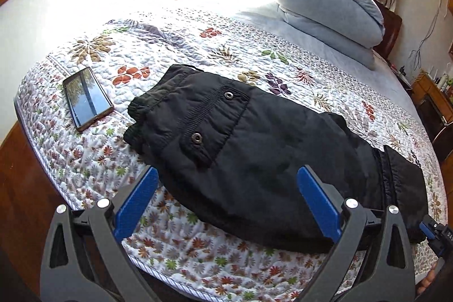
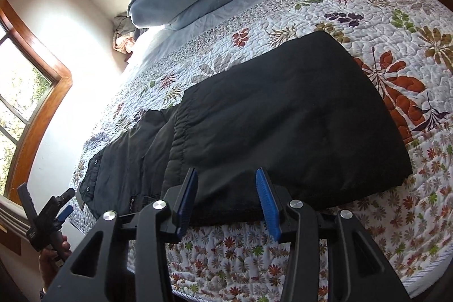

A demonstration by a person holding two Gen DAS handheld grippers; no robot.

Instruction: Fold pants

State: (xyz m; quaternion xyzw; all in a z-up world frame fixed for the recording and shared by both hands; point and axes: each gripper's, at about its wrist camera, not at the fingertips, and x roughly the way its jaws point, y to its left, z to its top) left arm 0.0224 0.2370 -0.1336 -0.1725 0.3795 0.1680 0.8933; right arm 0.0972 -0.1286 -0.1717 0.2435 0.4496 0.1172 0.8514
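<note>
Black padded pants point(image 1: 254, 154) lie flat on the floral quilt point(image 1: 198, 251), legs laid together, waistband and snap pocket at the left. In the right wrist view the pants point(image 2: 283, 118) run from the waist at lower left to the leg ends at upper right. My left gripper point(image 1: 226, 183) is open, blue fingers point(image 1: 136, 203) wide apart, just above the near edge of the upper pants. My right gripper point(image 2: 226, 177) is open with a narrower gap, over the near edge of the legs, holding nothing. The left gripper also shows in the right wrist view point(image 2: 61, 205).
A black phone point(image 1: 87, 98) lies on the quilt left of the waistband. Folded blue bedding point(image 1: 325, 7) is stacked at the headboard. The bed's near edge point(image 1: 158, 271) runs just under both grippers. A window point(image 2: 17, 92) and a wooden dresser point(image 1: 433, 101) flank the bed.
</note>
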